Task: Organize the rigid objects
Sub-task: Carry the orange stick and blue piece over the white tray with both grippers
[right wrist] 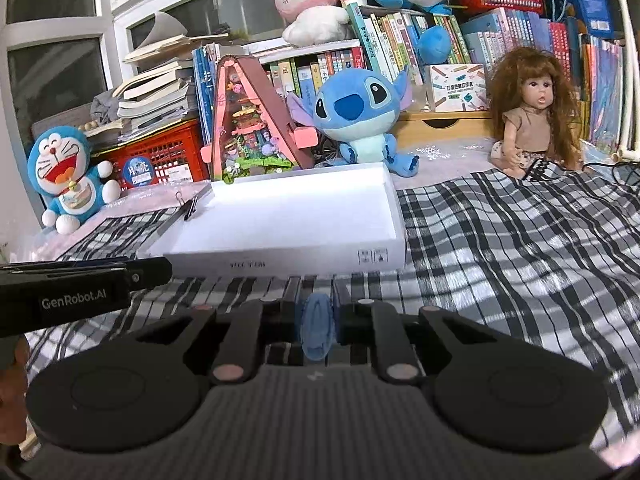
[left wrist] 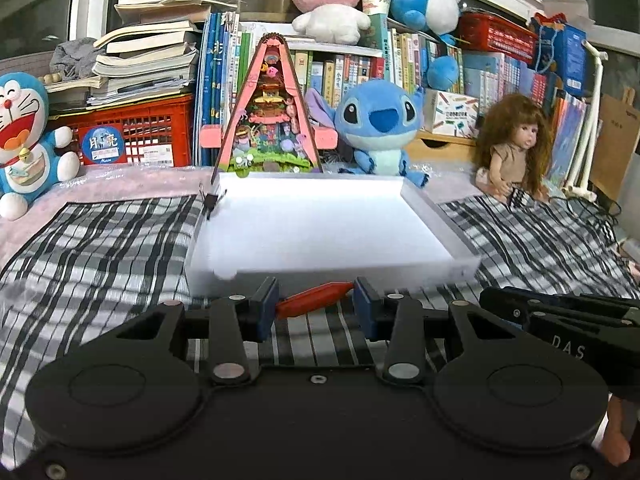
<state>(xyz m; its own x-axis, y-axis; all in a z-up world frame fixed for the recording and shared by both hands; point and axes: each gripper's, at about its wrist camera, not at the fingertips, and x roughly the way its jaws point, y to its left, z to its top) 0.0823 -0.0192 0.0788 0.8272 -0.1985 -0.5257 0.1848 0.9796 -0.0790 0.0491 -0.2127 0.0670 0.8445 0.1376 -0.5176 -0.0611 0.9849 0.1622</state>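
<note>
My left gripper (left wrist: 316, 304) is shut on a red-orange plastic piece (left wrist: 316, 299) held crosswise between its blue pads, just short of the near wall of a shallow white box (left wrist: 332, 272). My right gripper (right wrist: 317, 320) is shut on a translucent blue piece (right wrist: 317, 326) held upright between its pads, just before the same white box (right wrist: 280, 260). The inside of the box shows nothing in it. A black binder clip (right wrist: 190, 206) sits at its far left corner, also seen in the left wrist view (left wrist: 210, 200).
The box lies on a black-and-white checked cloth (right wrist: 500, 248). Behind it stand a triangular toy house (left wrist: 268, 112), a Stitch plush (left wrist: 376, 128), a Doraemon plush (left wrist: 24, 140), a doll (right wrist: 532, 112), red crates and shelves of books. Each gripper's body shows at the edge of the other's view.
</note>
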